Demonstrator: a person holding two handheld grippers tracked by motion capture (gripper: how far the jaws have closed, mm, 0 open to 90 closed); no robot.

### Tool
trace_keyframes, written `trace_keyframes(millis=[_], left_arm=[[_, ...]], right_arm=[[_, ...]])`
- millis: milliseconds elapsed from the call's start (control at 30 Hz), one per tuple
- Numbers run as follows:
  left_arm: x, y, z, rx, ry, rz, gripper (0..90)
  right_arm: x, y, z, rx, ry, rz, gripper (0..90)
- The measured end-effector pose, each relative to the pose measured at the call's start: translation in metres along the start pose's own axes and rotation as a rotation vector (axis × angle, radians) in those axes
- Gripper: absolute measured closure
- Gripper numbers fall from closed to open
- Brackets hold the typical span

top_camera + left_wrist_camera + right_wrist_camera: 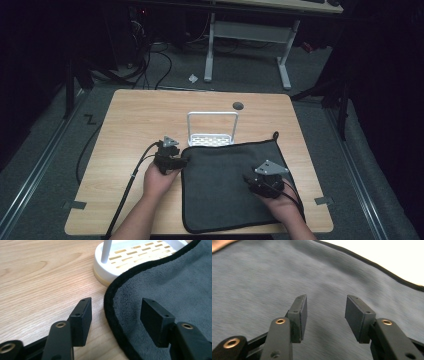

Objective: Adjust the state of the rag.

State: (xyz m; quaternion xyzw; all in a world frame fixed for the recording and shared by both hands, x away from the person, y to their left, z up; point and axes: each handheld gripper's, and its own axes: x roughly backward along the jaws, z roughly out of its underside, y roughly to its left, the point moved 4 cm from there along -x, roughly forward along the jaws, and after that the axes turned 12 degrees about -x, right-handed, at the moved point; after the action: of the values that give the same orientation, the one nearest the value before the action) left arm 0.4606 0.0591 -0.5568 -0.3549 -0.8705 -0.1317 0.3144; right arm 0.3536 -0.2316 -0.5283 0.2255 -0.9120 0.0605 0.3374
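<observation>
While both tongs gape empty, grey cloth edge between left tongs, right tongs above its middle.

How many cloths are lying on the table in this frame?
1. A single dark grey cloth lies flat on the near right part of the wooden table, its far edge overlapping the white rack. None other shows.

The dark grey cloth lies flat and spread open on the wooden table, at its near right part. It has a black sewn border and a small loop at the far right corner. Its far edge overlaps the base of the white rack.
</observation>
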Motion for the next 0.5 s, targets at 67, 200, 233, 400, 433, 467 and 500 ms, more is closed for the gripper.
trace_keyframes(millis=[67,200,233,400,433,467,500], left_arm=[[-0.004,0.000,0.000,0.002,-0.002,0.000,44.8],[-0.007,0.004,-0.001,0.060,-0.035,0.041,52.5],[-0.008,0.003,-0.001,0.059,-0.042,0.055,55.2],[-0.008,0.000,0.001,0.040,-0.034,0.082,77.7],[-0.007,-0.001,0.001,0.038,-0.034,0.078,80.0],[-0.006,-0.001,0.002,0.028,-0.036,0.073,80.7],[-0.005,-0.003,0.001,0.019,-0.051,0.069,81.1]], right_arm=[[-0.002,0.011,-0.002,0.019,0.000,-0.017,54.7],[-0.006,0.034,-0.005,0.034,0.000,-0.052,56.0],[-0.008,0.041,-0.006,0.038,-0.001,-0.066,54.2],[-0.020,0.081,-0.005,0.070,0.026,-0.166,48.7],[-0.022,0.089,-0.005,0.076,0.031,-0.184,48.3],[-0.024,0.098,-0.004,0.087,0.038,-0.203,47.6],[-0.027,0.107,-0.003,0.110,0.048,-0.217,46.5]])
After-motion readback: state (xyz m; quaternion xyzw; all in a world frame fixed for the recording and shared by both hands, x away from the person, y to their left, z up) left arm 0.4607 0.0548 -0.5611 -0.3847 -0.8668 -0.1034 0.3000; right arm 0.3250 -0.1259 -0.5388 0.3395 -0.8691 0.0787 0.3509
